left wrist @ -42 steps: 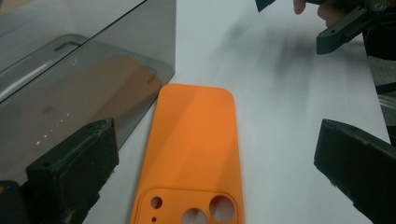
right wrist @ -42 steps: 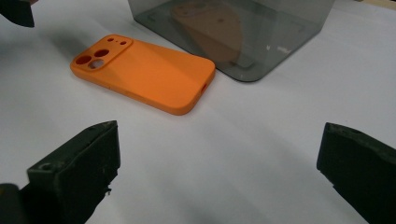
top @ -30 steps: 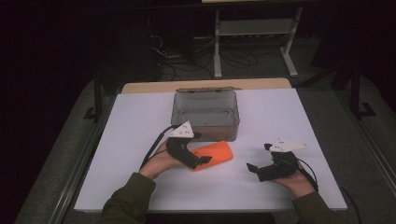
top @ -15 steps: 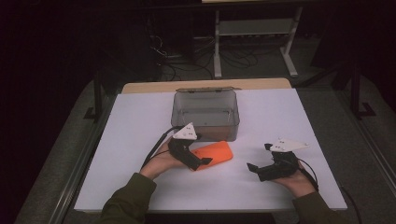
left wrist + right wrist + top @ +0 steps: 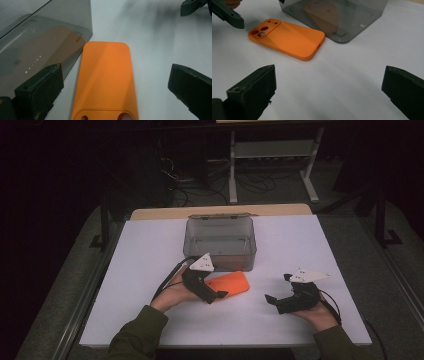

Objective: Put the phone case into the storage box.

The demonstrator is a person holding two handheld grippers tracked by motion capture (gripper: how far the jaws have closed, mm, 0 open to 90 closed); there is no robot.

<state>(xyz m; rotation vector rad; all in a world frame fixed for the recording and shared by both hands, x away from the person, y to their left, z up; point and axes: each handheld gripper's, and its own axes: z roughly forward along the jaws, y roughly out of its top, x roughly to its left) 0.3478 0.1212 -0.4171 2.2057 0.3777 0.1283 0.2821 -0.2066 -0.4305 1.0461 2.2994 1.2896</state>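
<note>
Lying flat on the white surface just in front of the smoky translucent plastic box, the orange silicone phone case has its far end beside the box's near wall; whether they touch I cannot tell. The left tongs are released, jaws spread wide to either side of the case's camera-cutout end, not yet pinching it. The right tongs are also released and hold nothing, resting well apart toward the near right corner of the surface.

To grip well, I judge the left tongs should settle low until both jaws straddle the case's long edges, then close squarely; the soft rim may buckle if pinched near a corner. One jaw sits close to the box wall, so clearance there is tight. Room is generous toward the right edge and along the near edge, so drawing the case back first looks safest.
</note>
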